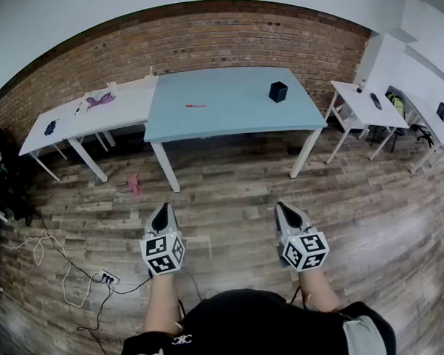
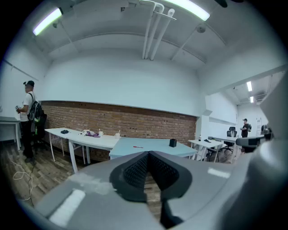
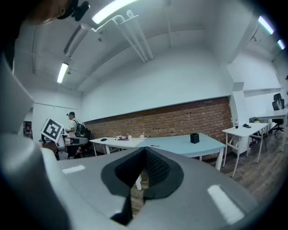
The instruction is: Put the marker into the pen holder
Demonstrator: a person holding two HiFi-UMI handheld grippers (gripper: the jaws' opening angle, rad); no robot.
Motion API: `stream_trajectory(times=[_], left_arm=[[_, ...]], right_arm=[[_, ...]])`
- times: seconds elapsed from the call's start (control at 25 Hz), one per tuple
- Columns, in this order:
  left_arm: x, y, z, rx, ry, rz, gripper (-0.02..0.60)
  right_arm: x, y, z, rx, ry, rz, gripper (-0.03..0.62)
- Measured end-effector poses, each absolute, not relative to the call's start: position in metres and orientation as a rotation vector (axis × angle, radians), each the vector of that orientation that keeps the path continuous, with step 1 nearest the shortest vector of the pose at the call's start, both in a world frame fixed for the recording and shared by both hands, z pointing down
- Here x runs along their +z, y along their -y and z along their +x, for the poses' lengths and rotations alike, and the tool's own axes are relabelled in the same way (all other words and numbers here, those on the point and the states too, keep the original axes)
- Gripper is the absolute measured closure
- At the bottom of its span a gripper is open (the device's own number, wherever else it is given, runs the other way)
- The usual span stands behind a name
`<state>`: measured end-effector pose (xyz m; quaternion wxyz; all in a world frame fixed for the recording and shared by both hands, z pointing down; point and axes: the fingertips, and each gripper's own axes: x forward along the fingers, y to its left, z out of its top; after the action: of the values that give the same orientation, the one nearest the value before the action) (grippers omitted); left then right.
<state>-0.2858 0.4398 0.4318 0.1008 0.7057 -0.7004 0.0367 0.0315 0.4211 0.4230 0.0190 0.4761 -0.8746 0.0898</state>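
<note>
A red marker (image 1: 195, 105) lies on the light blue table (image 1: 234, 114) far ahead, left of the middle. The black pen holder (image 1: 278, 91) stands upright on the same table toward its right end. Both also show small in the left gripper view, the marker (image 2: 137, 146) and the holder (image 2: 173, 143), and in the right gripper view, the marker (image 3: 154, 145) and the holder (image 3: 194, 138). My left gripper (image 1: 162, 211) and right gripper (image 1: 284, 210) hang over the wooden floor, well short of the table. Both are shut with nothing between the jaws.
A white table (image 1: 89, 112) with small items adjoins the blue one on the left. More white desks (image 1: 368, 102) and chairs stand at the right. A power strip and cables (image 1: 102, 278) lie on the floor at left. A person with a backpack (image 2: 29, 117) stands far left.
</note>
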Motion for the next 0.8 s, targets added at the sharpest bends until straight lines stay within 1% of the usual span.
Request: stream_trajectory(times=[0.36, 0.8], left_arm=[[0.441, -0.441, -0.307, 0.131, 2.043, 2.101, 0.575], [0.448, -0.431, -0.359, 0.132, 1.979, 2.144, 0.575]], right_arm=[[0.419, -0.422, 0.014, 0.324, 2.715, 1.588, 0.591], [0.422, -0.430, -0.044, 0.291, 2.687, 1.625, 0.590]])
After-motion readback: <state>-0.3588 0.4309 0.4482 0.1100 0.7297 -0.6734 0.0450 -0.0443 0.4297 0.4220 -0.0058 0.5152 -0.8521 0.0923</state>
